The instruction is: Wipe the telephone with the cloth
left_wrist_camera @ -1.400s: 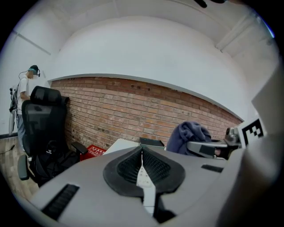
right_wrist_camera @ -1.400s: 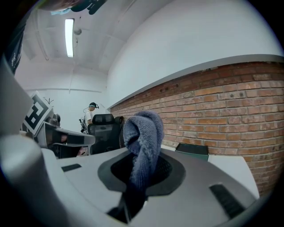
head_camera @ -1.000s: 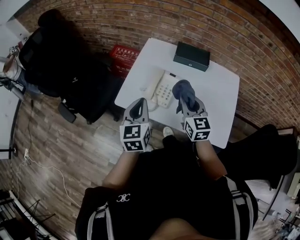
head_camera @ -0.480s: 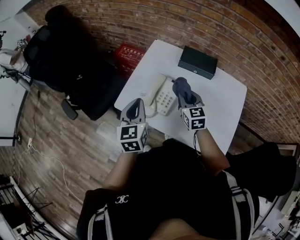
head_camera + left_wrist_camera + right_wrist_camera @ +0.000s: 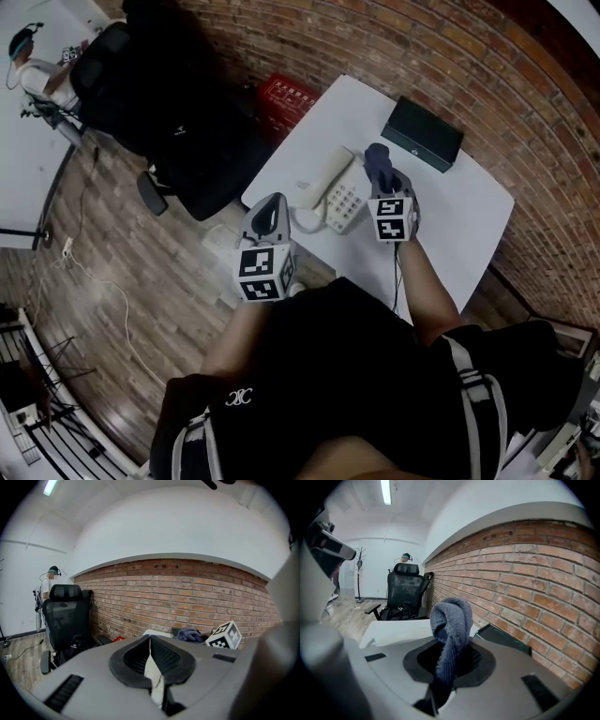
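A cream telephone [image 5: 343, 199] with its handset [image 5: 319, 192] on the cradle lies on the white table [image 5: 450, 220]. My right gripper [image 5: 382, 184] is over the telephone's right edge, shut on a grey-blue cloth [image 5: 378, 163] that bunches out past its tips. In the right gripper view the cloth [image 5: 450, 625] stands folded between the jaws of the right gripper [image 5: 449, 654]. My left gripper [image 5: 271, 204] hangs at the table's near-left corner, beside the handset, shut with nothing in it. The left gripper [image 5: 150, 641] shows its pads pressed together.
A black box [image 5: 422, 133] sits at the table's far side by the brick wall. A red crate [image 5: 287, 98] stands on the wood floor left of the table, with a black office chair [image 5: 178, 112] further left. A person [image 5: 48, 581] stands far off.
My right gripper has carried the cloth forward along the telephone's right side, farther onto the table. The left gripper stays by the near-left corner. The head view has shifted.
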A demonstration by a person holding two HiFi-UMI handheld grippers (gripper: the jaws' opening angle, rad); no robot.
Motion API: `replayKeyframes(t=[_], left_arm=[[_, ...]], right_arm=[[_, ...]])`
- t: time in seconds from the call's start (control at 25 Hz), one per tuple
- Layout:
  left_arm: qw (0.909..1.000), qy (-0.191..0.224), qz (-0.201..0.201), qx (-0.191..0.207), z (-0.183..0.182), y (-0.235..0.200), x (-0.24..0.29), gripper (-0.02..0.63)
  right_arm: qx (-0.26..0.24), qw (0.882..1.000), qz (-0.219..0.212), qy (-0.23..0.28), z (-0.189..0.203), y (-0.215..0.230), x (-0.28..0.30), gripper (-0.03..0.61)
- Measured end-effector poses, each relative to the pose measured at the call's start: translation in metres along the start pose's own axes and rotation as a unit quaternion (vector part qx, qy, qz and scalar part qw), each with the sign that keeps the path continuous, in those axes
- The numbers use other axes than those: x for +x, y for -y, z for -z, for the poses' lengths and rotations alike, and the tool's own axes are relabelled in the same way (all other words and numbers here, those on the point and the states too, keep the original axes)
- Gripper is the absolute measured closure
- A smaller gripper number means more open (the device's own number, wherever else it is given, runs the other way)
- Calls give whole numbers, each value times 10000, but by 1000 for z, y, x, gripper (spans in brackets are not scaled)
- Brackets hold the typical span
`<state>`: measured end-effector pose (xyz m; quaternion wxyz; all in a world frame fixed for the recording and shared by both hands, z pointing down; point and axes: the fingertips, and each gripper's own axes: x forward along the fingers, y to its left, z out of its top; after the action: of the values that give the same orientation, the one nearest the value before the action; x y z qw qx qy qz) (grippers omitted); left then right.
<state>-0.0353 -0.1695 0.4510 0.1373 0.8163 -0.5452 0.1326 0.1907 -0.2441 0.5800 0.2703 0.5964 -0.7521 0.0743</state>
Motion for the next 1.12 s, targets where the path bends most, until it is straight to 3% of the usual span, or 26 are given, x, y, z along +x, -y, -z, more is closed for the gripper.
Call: replayKeyframes(t=[0.2, 0.48, 0.8, 1.12], left_arm=[[9998, -30, -157, -119, 1, -10, 2, 609], [9993, -160, -250, -229, 8, -15, 4, 609], [9969, -252, -558, -485, 23, -35, -8, 609], [9956, -241, -647, -635, 29, -46, -16, 609]], right_arm=[[-443, 9983, 73, -374, 14, -4, 28, 538], [-782, 9924, -258, -916, 40, -27, 52, 538], [-1413, 9764, -677, -1489, 59, -56, 62, 539], [-1822, 9636, -934, -1721, 61, -74, 61, 538]])
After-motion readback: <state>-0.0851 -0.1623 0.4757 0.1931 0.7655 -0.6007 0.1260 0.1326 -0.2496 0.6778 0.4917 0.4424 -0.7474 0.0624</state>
